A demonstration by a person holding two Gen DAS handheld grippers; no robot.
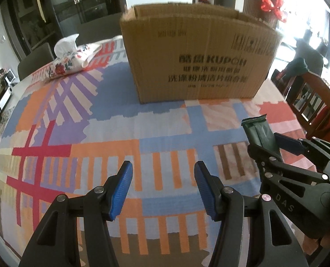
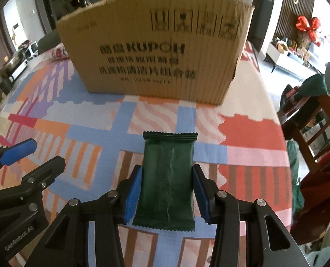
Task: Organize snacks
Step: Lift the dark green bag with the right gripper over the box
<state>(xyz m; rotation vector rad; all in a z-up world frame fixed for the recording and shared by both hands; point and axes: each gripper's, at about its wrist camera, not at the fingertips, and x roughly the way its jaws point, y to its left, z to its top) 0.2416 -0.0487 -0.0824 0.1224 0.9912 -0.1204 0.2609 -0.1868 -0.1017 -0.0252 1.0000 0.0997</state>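
A dark green snack packet [image 2: 168,178] sits between the blue pads of my right gripper [image 2: 167,178], which is shut on it above the patterned tablecloth. The packet also shows in the left wrist view [image 1: 259,133], held by the right gripper [image 1: 267,140] at the right. My left gripper [image 1: 163,178] is open and empty, low over the cloth; it also shows at the left of the right wrist view [image 2: 38,153]. An open brown cardboard box [image 1: 196,60] with printed black text stands on the table beyond both grippers; it also shows in the right wrist view [image 2: 156,46]. Its inside is hidden.
A floral tissue pouch [image 1: 71,55] lies at the back left of the table. The colourful tablecloth [image 1: 120,133] covers the table. Wooden chairs [image 2: 309,120] with clothes draped on them stand at the right edge.
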